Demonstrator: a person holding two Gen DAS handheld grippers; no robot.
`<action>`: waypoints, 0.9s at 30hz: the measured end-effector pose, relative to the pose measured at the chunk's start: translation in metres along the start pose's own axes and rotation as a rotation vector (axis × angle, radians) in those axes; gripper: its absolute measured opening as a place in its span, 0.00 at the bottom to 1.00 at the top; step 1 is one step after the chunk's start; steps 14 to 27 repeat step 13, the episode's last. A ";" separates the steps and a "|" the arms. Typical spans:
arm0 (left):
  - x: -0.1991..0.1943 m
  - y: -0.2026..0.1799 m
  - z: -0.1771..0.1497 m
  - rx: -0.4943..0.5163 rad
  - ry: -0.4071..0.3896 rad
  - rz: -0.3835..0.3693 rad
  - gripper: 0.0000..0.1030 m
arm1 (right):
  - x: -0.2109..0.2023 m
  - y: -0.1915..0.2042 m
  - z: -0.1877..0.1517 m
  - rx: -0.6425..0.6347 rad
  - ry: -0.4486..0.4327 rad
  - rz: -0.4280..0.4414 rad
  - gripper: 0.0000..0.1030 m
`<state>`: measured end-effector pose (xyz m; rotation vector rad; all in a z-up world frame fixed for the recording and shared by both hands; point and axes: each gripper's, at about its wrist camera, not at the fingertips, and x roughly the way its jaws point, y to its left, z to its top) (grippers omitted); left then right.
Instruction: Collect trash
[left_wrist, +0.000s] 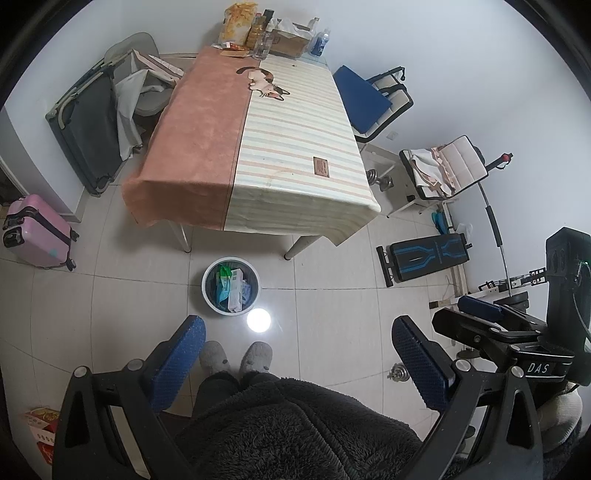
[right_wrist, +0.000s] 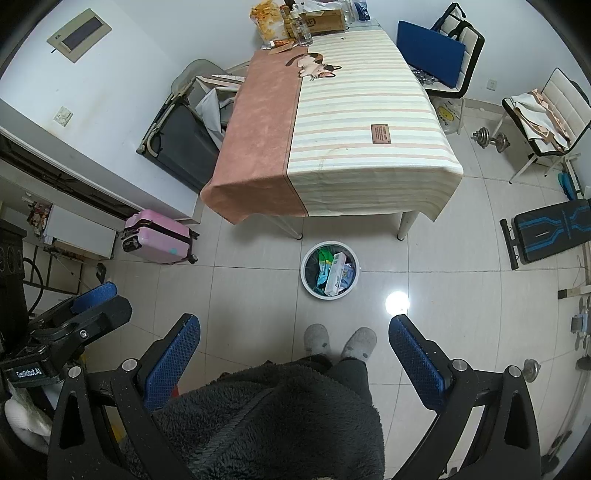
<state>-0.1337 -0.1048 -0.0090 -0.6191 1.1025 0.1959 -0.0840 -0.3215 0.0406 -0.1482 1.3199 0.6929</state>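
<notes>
Two grippers, both spread wide with nothing between the pads — held high above the floor and looking down at the room. Going left to right: a pink suitcase (left_wrist: 38, 230) sits by the wall, then the table (left_wrist: 258, 147) with its pink-and-striped cloth. Just in front of the table's near edge is the round trash bin (left_wrist: 231, 286), already holding wrappers and a carton. Further right are the blue-cushioned chair (left_wrist: 364, 98) and a folded workout bench (left_wrist: 424, 256).

The left gripper (left_wrist: 297, 363) hangs over the person's grey slippers (left_wrist: 236, 356); the right gripper (right_wrist: 293, 363) is in much the same spot, with the bin (right_wrist: 330, 269) just ahead of the toes.

My guess is most of the loose trash is already binned, since the floor near the bin looks bare. What's left might be the stuff at the far end of the table (left_wrist: 266, 33) — snack bags, bottles, a cardboard box. The risk there is that it's tightly packed, so grabbing one piece could tip a bottle. Hard to tell trash from keepers from here, too.
</notes>
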 end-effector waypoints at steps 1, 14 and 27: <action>0.000 0.000 0.000 0.000 0.000 0.000 1.00 | 0.000 -0.001 0.000 -0.001 0.000 0.000 1.00; -0.001 0.000 0.000 0.002 -0.001 -0.002 1.00 | -0.003 -0.002 0.001 -0.002 0.001 0.004 1.00; -0.001 0.000 0.000 0.002 -0.001 -0.002 1.00 | -0.003 -0.002 0.001 -0.002 0.001 0.004 1.00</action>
